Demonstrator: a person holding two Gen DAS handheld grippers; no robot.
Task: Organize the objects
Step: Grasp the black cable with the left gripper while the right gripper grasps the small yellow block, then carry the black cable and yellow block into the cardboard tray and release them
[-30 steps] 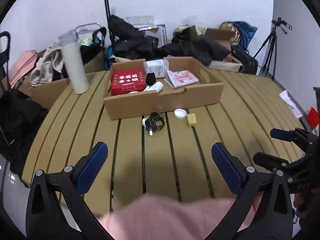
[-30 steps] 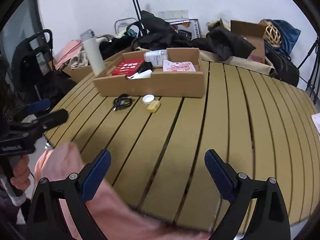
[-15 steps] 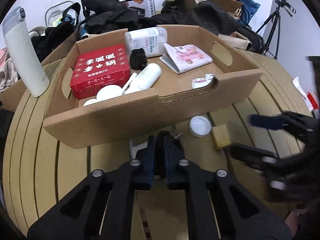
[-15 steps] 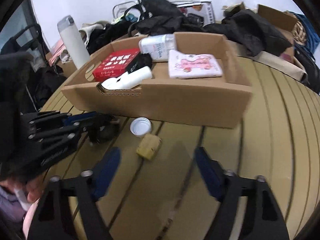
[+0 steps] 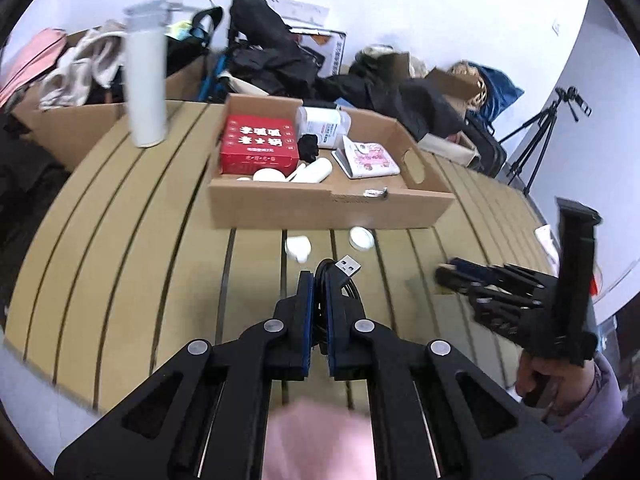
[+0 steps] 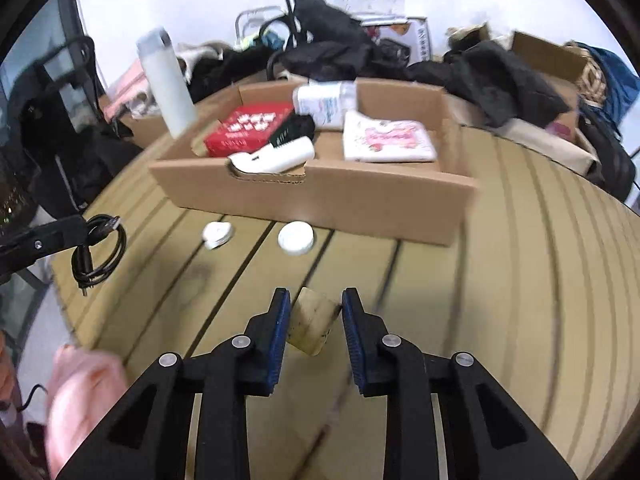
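My left gripper (image 5: 316, 280) is shut on a coiled black USB cable (image 5: 347, 267). In the right wrist view the cable (image 6: 98, 252) hangs from it above the table's left edge. My right gripper (image 6: 314, 300) points down at the slatted table (image 6: 520, 280). Its jaws are closing on a small yellow block (image 6: 312, 328), and both blue pads touch the block's sides. A white charger plug (image 6: 217, 234) and a white round lid (image 6: 296, 238) lie in front of the cardboard tray (image 6: 360, 204). In the left wrist view the right gripper (image 5: 444, 276) hides the block.
The tray holds a red box (image 5: 259, 144), a white bottle (image 5: 322, 126), a pink-printed packet (image 5: 370, 158), a white tube and a black item. A tall white flask (image 5: 145, 80) stands at the table's left. Clothes, bags and boxes crowd the back; a tripod (image 5: 536, 136) stands at the right.
My left gripper shut on the cable and drew it back off the table, leaving the white plug behind. My right gripper came down over the yellow block and narrowed its jaws around it.
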